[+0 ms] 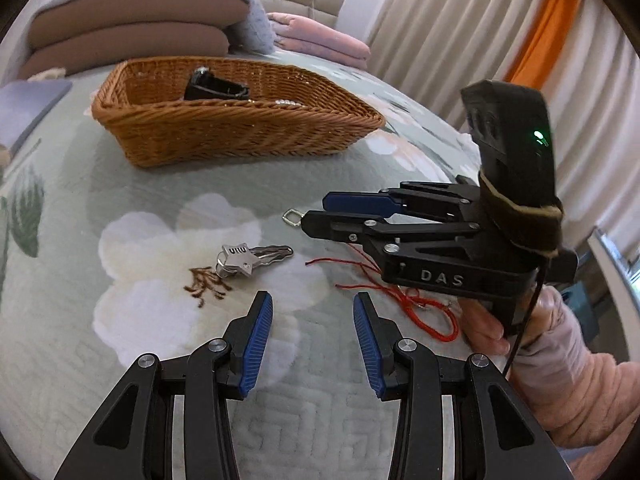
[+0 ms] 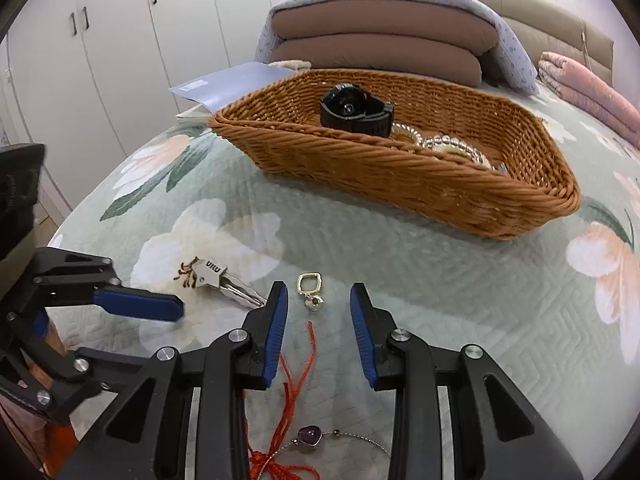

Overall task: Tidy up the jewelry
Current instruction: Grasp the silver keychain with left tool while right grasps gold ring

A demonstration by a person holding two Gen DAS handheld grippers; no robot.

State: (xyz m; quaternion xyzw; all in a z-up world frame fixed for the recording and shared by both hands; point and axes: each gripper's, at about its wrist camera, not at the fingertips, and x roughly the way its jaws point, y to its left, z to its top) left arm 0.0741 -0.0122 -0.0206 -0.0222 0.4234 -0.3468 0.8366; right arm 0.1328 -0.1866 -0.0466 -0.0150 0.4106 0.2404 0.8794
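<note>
A wicker basket (image 1: 224, 128) (image 2: 400, 176) on the floral bedspread holds a black watch (image 1: 216, 86) (image 2: 354, 112) and pearl beads (image 2: 448, 144). A silver key set (image 1: 252, 260) (image 2: 224, 280) lies on the spread. A small gold clasp charm (image 2: 310, 292) (image 1: 292, 216) lies just ahead of my right gripper (image 2: 318, 320), which is open and empty above it. A red cord (image 1: 404, 296) (image 2: 292, 384) and a silver chain with a purple stone (image 2: 310, 436) lie under the right gripper. My left gripper (image 1: 312, 320) is open and empty, near the keys.
Stacked brown cushions under a grey blanket (image 2: 384, 36) and folded pink bedding (image 1: 320, 40) lie behind the basket. A blue-grey folder (image 2: 236, 84) sits at the bed's far left edge. White wardrobes (image 2: 120, 40) and curtains (image 1: 480, 40) surround the bed.
</note>
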